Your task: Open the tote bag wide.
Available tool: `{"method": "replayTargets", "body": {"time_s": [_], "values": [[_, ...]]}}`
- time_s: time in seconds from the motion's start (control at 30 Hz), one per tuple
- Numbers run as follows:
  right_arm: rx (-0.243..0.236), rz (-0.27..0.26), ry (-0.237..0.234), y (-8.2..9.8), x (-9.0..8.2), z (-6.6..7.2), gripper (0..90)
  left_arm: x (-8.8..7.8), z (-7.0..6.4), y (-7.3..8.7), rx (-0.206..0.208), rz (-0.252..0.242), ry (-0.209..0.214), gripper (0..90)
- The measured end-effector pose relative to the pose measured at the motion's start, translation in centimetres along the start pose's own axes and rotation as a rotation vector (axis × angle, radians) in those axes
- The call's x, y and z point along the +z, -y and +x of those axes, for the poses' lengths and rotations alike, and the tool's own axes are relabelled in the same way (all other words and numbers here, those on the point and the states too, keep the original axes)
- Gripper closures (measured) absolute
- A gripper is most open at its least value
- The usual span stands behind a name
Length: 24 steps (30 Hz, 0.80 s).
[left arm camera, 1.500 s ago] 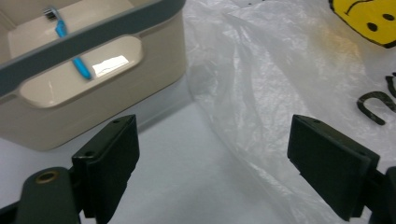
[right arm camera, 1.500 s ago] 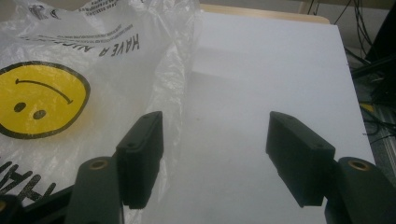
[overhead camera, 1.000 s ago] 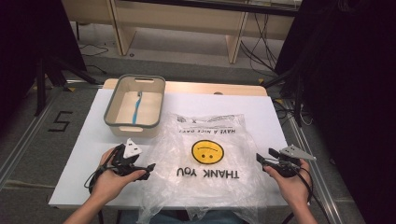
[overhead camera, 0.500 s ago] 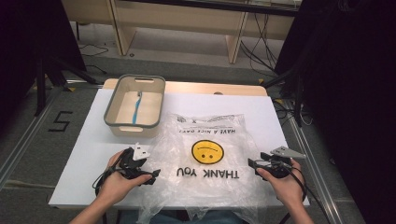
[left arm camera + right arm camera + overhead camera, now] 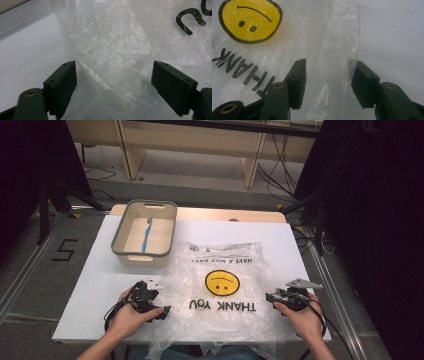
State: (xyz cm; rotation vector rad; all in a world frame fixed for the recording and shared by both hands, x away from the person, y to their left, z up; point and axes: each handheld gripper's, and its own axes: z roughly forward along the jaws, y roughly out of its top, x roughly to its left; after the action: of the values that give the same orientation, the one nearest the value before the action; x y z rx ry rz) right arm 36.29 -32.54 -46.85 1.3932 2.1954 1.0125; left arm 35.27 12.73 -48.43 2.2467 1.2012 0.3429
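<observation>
A clear plastic bag (image 5: 220, 305) lies flat on the near half of the white table (image 5: 310, 250), its near end hanging over the near edge. It carries a yellow smiley (image 5: 221, 283) and the words THANK YOU, all upside down in the high view. The left gripper (image 5: 162, 311) rests in the person's left hand (image 5: 131, 318) at the bag's left edge, near the near corner. In the left gripper view its jaws stand wide apart with the crinkled edge of the bag (image 5: 120, 62) between them, and the pads do not press on the film; they have just been closing a little, so the gripper is released. The right gripper (image 5: 270, 297) sits in the right hand (image 5: 302, 320) at the bag's right edge. In the right gripper view its jaws are partly apart, astride a folded strip of the bag (image 5: 337, 57) along that edge, with the smiley (image 5: 250, 21) to the far left; they have just been closing around the strip, and a gap shows between each pad and the film, so nothing is grasped yet. Far left on the table, well apart from the bag's far edge, stands a grey-rimmed bin (image 5: 120, 237) with a blue toothbrush (image 5: 147, 236) lying in it. Beyond the table lies grey floor (image 5: 200, 195) with wooden furniture legs.
</observation>
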Motion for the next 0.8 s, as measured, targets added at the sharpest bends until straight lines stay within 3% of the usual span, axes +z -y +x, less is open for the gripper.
{"method": "replayTargets", "body": {"time_s": [0.27, 0.57, 0.8], "values": [[0.016, 0.017, -0.011, -0.01, 0.25, -0.13, 63.4, -0.01, 0.33, -0.05, -0.003, 0.009, -0.009, 33.7], [0.030, 0.056, -0.027, 0.11, 0.28, -0.14, 78.2, -0.25, -0.38, -0.35, 0.053, 0.025, -0.003, 60.0], [0.031, 0.076, -0.041, 0.15, 0.26, -0.08, 85.3, -0.08, -0.58, -0.56, 0.045, 0.013, -0.005, 76.9]]}}
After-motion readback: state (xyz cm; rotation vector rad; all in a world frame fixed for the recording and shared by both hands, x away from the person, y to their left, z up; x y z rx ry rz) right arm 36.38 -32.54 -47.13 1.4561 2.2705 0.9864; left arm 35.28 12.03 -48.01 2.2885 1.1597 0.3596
